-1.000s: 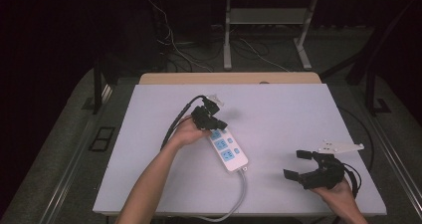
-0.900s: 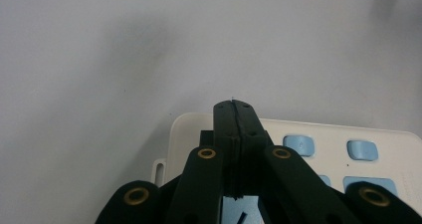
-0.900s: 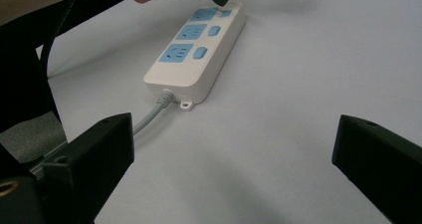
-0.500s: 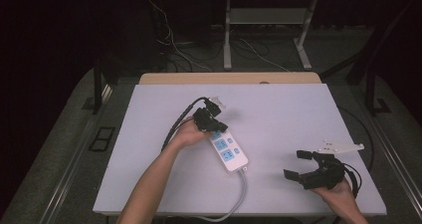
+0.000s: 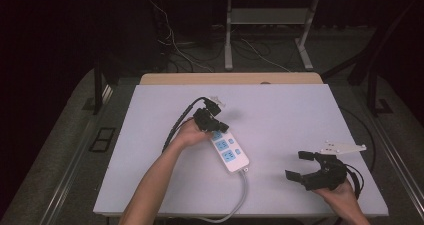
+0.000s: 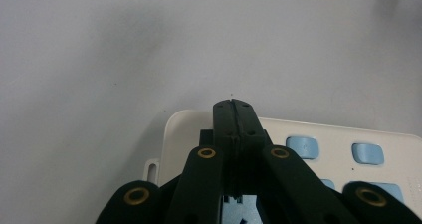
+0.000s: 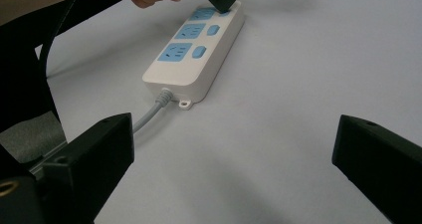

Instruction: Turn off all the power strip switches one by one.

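The left claw is closed, its two black jaws pressed flat together with nothing between them. In the left gripper view the joined tips sit over the far end of a white power strip, at or just above its top face; whether they press on it I cannot tell. Just beside the tips are small blue rocker switches, and a blue socket face shows under the jaws near the bottom edge. The left hand that holds this claw comes in from the lower left of the high view, with a black cable looping off behind it.

The power strip lies flat on the pale surface, a little left of the middle, set at a slant so that its far end points up and left toward the left hand. Its grey cord leaves the near end and curves toward the front edge of the surface. A small mounting tab sticks out beside the cord exit.

The right claw is wide open and empty, resting low near the front right corner, well apart from the strip. In the right gripper view its jaws stand far apart with bare surface between them, and the strip lies ahead. A flat white bracket lies just beyond the right hand.
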The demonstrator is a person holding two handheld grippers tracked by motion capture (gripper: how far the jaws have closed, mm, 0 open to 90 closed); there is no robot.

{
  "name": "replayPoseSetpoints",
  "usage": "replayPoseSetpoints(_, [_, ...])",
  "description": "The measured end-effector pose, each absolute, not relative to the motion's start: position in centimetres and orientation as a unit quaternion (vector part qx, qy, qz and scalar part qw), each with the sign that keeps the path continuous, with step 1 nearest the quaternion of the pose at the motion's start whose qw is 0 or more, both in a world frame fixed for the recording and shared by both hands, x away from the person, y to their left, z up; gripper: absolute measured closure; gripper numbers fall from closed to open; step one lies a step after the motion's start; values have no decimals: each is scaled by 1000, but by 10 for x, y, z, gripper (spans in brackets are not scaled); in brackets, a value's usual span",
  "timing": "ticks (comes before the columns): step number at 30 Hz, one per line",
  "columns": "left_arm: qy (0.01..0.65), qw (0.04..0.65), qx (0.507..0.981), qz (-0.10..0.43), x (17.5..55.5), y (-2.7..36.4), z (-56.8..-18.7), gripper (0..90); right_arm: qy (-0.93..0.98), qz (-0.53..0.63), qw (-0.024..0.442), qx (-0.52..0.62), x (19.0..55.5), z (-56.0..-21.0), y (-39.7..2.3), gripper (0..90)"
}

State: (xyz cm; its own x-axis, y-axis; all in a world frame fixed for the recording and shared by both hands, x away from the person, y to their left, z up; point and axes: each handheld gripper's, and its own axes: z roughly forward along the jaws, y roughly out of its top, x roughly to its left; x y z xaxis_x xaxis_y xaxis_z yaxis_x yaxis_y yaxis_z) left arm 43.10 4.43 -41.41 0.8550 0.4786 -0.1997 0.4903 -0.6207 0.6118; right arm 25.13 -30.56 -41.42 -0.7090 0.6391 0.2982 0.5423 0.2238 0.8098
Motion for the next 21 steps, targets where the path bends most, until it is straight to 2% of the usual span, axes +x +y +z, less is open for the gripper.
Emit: replayPoseSetpoints(21, [277, 334, 901, 5, 427, 42, -413, 893, 782, 492, 50, 379, 251, -415, -306, 27])
